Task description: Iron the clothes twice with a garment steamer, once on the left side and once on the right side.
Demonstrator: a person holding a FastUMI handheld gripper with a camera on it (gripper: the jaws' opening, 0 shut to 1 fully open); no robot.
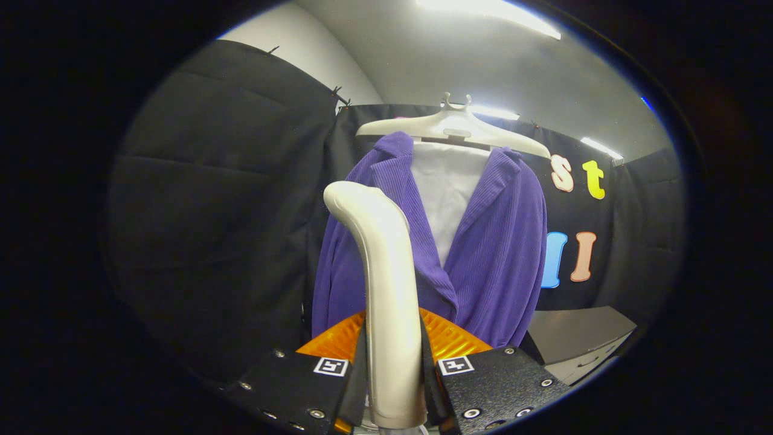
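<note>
- The gripper (394, 374) is clamping the garment steamer (386, 290) by its upright handle; both fingers are pressing on the handle's sides, so the jaws are closed on it, which is keeping the tool steady and vertical.
- The steamer's curved head is pointing away from the camera toward the purple jacket (483, 254), so its working face is presumably turning toward the cloth; that face itself is hidden.
- The steamer is standing in front of the jacket's left half as seen here, covering part of that front panel. Whether the head is touching the fabric I cannot tell.
- The jacket is hanging open on a pale hanger (453, 127), over a white inner panel (450, 187); hanging is letting the fabric fall straight for steaming.
- Judging by the steamer's position high on one front panel, a pass on that side seems to be underway or about to begin; the other panel is lying fully exposed.
- A grey cabinet (574, 338) is sitting below and beside the jacket's far hem.
- Count: one steamer, one jacket, one hanger, one cabinet, two fingers.
</note>
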